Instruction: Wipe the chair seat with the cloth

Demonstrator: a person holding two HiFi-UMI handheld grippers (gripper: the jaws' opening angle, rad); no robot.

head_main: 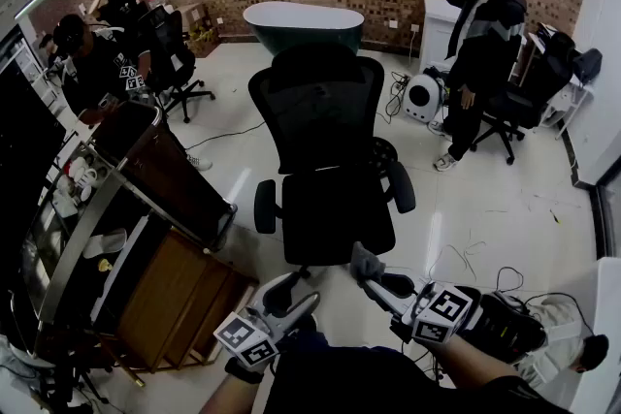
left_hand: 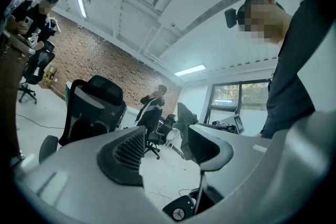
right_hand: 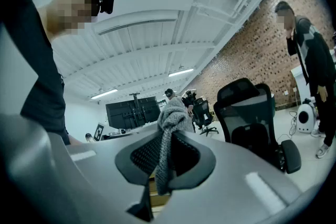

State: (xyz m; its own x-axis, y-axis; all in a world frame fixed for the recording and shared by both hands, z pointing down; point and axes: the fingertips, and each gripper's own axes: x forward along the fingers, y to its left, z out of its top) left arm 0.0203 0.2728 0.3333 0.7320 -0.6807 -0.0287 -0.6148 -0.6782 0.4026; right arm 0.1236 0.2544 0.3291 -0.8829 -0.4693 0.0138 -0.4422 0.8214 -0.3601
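Observation:
A black mesh office chair (head_main: 320, 111) stands in front of me, its dark seat (head_main: 335, 213) facing me with an armrest on each side. My right gripper (head_main: 376, 279) is shut on a grey cloth (head_main: 366, 262) and hovers just off the seat's front edge. The right gripper view shows the cloth (right_hand: 169, 123) pinched between the jaws of that gripper (right_hand: 167, 150), bunched above them, with the chair (right_hand: 247, 113) to the right. My left gripper (head_main: 291, 294) hangs open and empty, lower left of the seat. In the left gripper view, that gripper (left_hand: 165, 139) points up, with the chair (left_hand: 89, 107) at left.
A wooden cabinet (head_main: 179, 291) and a dark tabletop (head_main: 155, 160) crowd the left side. A person (head_main: 480, 44) stands at the back right beside another chair (head_main: 524, 107). A round white device (head_main: 422, 97) and loose cables (head_main: 466, 257) lie on the pale floor.

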